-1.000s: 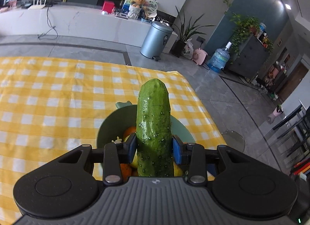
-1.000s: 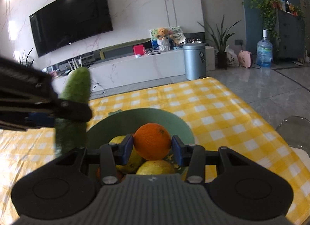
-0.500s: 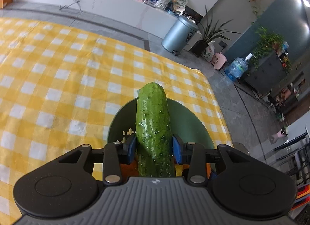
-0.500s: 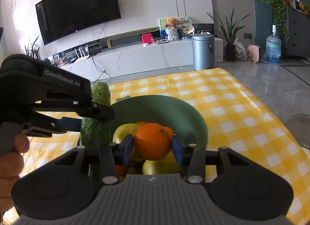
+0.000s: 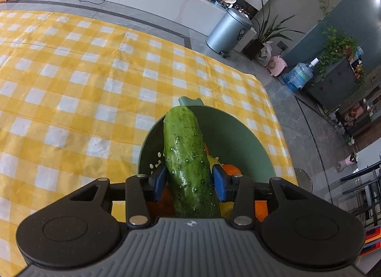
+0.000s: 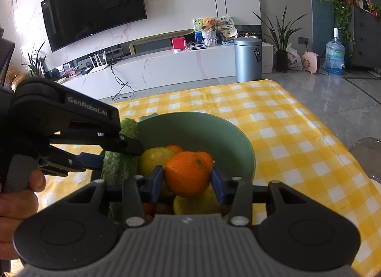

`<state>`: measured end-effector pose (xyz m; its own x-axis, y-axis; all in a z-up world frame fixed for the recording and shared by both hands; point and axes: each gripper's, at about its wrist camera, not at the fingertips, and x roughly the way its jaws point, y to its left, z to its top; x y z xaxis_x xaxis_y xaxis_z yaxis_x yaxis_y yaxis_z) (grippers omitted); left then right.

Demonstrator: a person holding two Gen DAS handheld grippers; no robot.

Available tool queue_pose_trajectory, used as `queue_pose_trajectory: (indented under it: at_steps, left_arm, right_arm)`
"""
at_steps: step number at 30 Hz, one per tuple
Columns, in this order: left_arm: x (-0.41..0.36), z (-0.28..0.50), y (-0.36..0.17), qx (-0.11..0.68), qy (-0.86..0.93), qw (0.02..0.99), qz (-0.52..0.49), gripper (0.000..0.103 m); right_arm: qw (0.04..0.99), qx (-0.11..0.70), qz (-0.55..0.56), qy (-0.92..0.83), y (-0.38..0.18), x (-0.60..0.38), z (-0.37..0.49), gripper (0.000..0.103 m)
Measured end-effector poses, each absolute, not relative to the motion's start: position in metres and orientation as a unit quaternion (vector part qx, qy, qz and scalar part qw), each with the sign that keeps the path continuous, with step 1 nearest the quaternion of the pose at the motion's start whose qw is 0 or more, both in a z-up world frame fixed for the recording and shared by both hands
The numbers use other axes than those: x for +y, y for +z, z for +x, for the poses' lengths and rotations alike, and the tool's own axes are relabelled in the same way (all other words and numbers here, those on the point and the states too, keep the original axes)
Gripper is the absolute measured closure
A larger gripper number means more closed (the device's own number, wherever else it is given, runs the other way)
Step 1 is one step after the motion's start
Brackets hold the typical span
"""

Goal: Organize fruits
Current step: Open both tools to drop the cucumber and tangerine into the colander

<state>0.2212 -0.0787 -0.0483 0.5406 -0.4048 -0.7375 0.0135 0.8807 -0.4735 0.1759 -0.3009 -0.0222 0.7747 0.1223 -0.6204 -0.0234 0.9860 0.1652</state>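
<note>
left gripper [image 5: 189, 182]: bumpy dark green cucumber [image 5: 188, 162] clamped between blue pads, held lengthwise at frame centre, tip directed over rim of round pale green bowl [image 5: 243, 138]. right gripper [image 6: 187, 182]: round orange [image 6: 188, 176] gripped between blue pads at frame centre, positioned above same bowl [image 6: 214, 131]. yellow-green fruit [image 6: 156, 160] and further orange fruit noted inside bowl. bowl located on yellow and white checked tablecloth [image 5: 71, 86], near its right edge. left gripper also seen at left of right wrist view, cucumber beside bowl's left rim.
</note>
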Motion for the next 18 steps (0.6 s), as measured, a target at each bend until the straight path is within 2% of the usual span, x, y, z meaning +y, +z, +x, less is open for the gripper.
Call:
queue_pose_trajectory:
  at_steps: [18]
  left_arm:
    - [-0.068, 0.184, -0.031, 0.432, -0.127, 0.875, -0.178, 0.055]
  right_arm:
    - [0.931, 0.351, 0.102, -0.025, -0.036, -0.319, 0.205, 0.061]
